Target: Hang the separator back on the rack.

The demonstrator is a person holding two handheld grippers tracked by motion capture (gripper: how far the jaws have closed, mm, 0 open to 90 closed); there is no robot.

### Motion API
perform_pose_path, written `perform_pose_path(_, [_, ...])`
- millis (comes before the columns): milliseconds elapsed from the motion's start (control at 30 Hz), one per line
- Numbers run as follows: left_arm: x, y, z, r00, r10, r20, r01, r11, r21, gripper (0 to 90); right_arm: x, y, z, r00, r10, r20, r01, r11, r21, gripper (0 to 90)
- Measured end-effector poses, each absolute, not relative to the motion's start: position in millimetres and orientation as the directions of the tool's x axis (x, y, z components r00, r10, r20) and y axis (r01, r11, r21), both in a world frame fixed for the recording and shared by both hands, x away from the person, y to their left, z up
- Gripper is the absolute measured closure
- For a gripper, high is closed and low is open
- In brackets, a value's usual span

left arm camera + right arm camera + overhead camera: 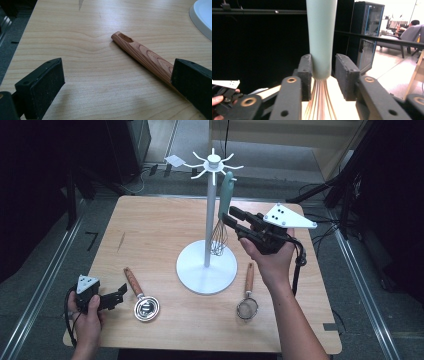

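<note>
While your right gripper (233,217) sits at the whisk (224,207) right of the frame's centre, the whisk hangs upright from a hook of the white stand (212,215), its mint handle (321,37) running straight up and the wires (320,100) pointing down toward the stand's round base. From the right gripper view, the handle's lower end stands between your jaws: the left pad touches it, the right pad shows a thin gap, so I read them as loosened around it, not clenched. The long axis is vertical, crossing the line between the jaws, so any coming move means drawing the jaws back level, away from the pole. Your left gripper (112,297) rests on the worktop (150,230) at lower left, jaws spread wide and holding nothing, with the wooden handle of the measuring spoon (141,297) just ahead, slanting across toward the right jaw.
</note>
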State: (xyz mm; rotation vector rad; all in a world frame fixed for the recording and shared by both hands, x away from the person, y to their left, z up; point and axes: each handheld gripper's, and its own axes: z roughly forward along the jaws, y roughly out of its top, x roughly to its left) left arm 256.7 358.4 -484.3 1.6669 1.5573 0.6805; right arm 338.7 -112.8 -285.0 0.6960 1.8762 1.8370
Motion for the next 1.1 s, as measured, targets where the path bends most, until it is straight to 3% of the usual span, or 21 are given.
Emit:
perform_pose_path(233, [257, 358, -484, 0.12, 0.987, -0.104, 0.594, 0.013, 0.805, 0.0, 335, -115, -272, -0.766, 0.643, 0.021, 0.014, -0.016, 1.0, 90.0])
perform_pose_path(533, [257, 358, -484, 0.122, 0.987, -0.105, 0.594, 0.012, 0.804, 0.0, 338, -114, -249, -0.722, 0.692, 0.011, -0.043, -0.061, 0.997, 90.0])
perform_pose_path(1100, [257, 358, -484, 0.121, 0.987, -0.106, 0.596, 0.014, 0.803, 0.0, 335, -102, -242, -0.755, 0.655, -0.011, -0.063, -0.055, 0.996, 90.0])
